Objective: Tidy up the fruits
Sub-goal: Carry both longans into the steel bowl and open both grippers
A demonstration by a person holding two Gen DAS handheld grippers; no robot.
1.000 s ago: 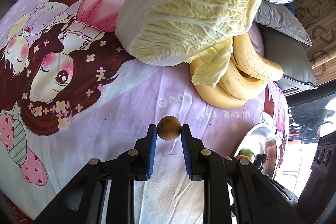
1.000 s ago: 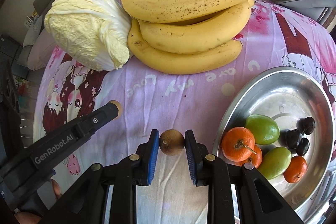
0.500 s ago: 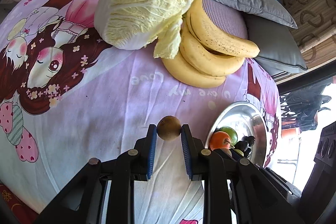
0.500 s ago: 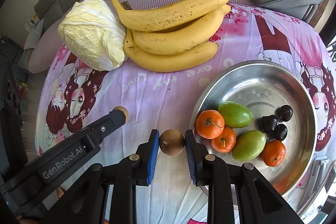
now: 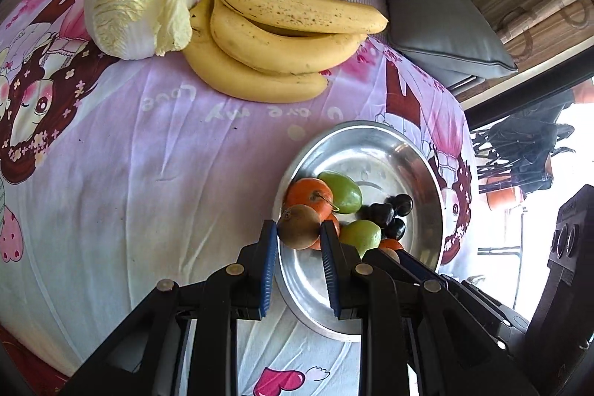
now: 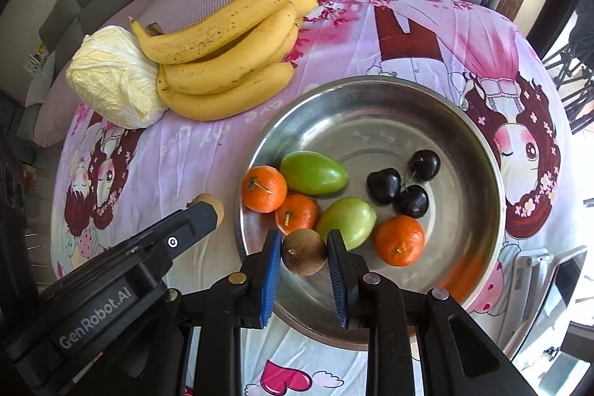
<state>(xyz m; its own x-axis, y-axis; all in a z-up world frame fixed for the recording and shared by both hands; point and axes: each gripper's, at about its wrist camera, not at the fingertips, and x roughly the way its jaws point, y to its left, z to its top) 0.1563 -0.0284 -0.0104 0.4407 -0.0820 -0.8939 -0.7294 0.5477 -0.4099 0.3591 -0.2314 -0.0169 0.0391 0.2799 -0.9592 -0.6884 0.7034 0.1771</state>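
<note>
Right claw (image 6: 303, 253) clamps a brown fruit (image 6: 303, 251), hiding part of the bowl (image 6: 371, 91).

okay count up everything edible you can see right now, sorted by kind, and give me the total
Bananas: 4, judging by the tips in the bunch
Napa cabbage: 1
Oranges: 3
Green fruits: 2
Dark cherries: 3
Small brown fruits: 2, one in the left gripper, one in the right gripper
Total: 15

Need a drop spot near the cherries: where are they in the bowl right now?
In the right wrist view, the three dark cherries sit right of center in the steel bowl, between the upper green fruit and the lone orange.
</note>
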